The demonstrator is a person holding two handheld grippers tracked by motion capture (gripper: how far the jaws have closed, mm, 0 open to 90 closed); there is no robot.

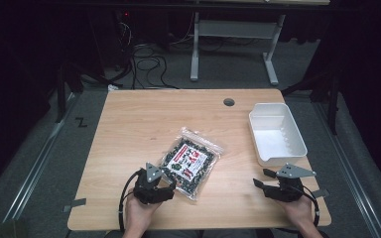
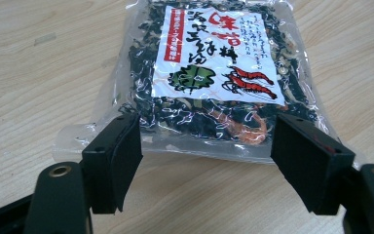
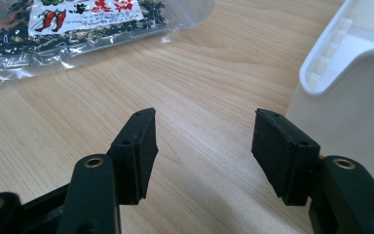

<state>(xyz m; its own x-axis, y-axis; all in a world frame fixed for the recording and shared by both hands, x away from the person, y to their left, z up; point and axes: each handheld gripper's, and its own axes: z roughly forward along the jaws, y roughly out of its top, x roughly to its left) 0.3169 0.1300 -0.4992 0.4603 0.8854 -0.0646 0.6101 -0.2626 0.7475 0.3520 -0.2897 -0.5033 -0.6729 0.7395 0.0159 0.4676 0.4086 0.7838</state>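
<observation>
Right now my left gripper (image 2: pixel 207 146) has its fingers (image 2: pixel 114 156) spread wide at the near edge of the seaweed bag (image 2: pixel 214 63), gripping nothing. My right gripper (image 3: pixel 202 151) hangs open and empty over the bench (image 3: pixel 126 87) beside the white tub (image 3: pixel 350 63).

My left tool looks straight at the clear bag (image 2: pixel 214 83) of dark dried bits, and its white label (image 2: pixel 214 53) carries the writing I can see. Large orange brush characters run across the top, East Asian script — I cannot make out what they say. A red banner down the label's left edge holds small white characters, too fine to read. Beside it are black brush characters and lines of small print, equally unreadable.
</observation>
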